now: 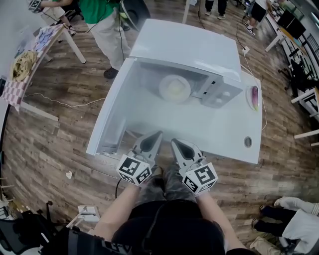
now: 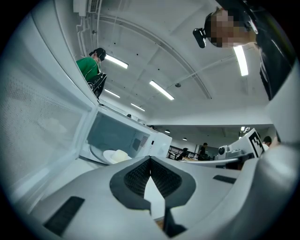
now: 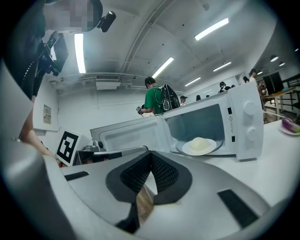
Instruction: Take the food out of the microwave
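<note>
Grey pads on both claws, entry made from the floor beside the table. The left claw [image 1: 156, 134] has its jaws pressed together with nothing between them. The right claw [image 1: 176, 143], just beside it, is likewise closed and empty. Both are held side by side at the near edge of the white table [image 1: 227, 132], tips toward the microwave [image 1: 187, 45].

Ahead and to the left of the left claw stands the microwave door [image 1: 113, 112], swung fully open; it fills the left of the left gripper view. Straight ahead of both claws, past a strip of bare tabletop, the oven cavity is open. Inside it sits a white plate [image 1: 168, 82] with the food [image 1: 177, 90] on it, a pale rounded lump, well apart from either claw. No claw touches it.

Ahead and to the right of the right claw, beyond the microwave's knob panel, a small dish [image 1: 254, 97] holds something purple; what it is cannot be made out.

Far beyond the microwave, a person in a green shirt [image 1: 99, 12] stands on the wood floor.
</note>
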The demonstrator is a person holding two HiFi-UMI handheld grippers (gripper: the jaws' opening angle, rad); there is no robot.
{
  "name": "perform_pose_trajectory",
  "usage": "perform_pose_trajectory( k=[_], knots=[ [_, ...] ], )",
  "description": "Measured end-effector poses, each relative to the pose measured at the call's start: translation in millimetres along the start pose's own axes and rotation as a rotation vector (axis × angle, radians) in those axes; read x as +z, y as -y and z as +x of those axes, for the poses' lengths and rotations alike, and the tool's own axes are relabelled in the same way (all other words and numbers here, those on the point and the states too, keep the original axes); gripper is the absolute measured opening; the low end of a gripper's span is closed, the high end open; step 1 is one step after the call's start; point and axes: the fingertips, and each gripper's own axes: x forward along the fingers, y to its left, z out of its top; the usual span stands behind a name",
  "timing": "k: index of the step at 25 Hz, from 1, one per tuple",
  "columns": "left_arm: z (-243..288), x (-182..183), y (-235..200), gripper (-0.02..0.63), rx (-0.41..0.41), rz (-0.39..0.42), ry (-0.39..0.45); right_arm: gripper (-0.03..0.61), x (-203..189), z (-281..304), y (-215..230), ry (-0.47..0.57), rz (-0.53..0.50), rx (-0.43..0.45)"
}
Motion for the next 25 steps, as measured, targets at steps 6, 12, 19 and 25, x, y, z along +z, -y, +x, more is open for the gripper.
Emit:
perform_pose_trajectory(
  k=[6, 12, 19, 25],
  knots=[
    [17.6, -2.1, -5.6, 0.011, 0.005, 0.002, -0.011, 0.017, 1.9, 12.5, 20.3, 0.002, 0.016, -0.003],
    [38.6, -4.5, -26.5, 0.011, 0.046, -0.006, -0.028, 0.017, 0.9, 36.5, 48.4, -0.018, 0.055, 0.007],
    [66.4, -11.9, -49.7, 0.011, 0.077, -0.031, -0.066, 0.017, -1.7, 58.6, 86.1, -0.049, 0.102, -0.003],
    [85.9, -17.9, -68.0, 0.011, 0.114, -0.046, -0.08, 0.017, -8.4, 71.0, 111.2, -0.08, 0.127, -0.009]
  ],
)
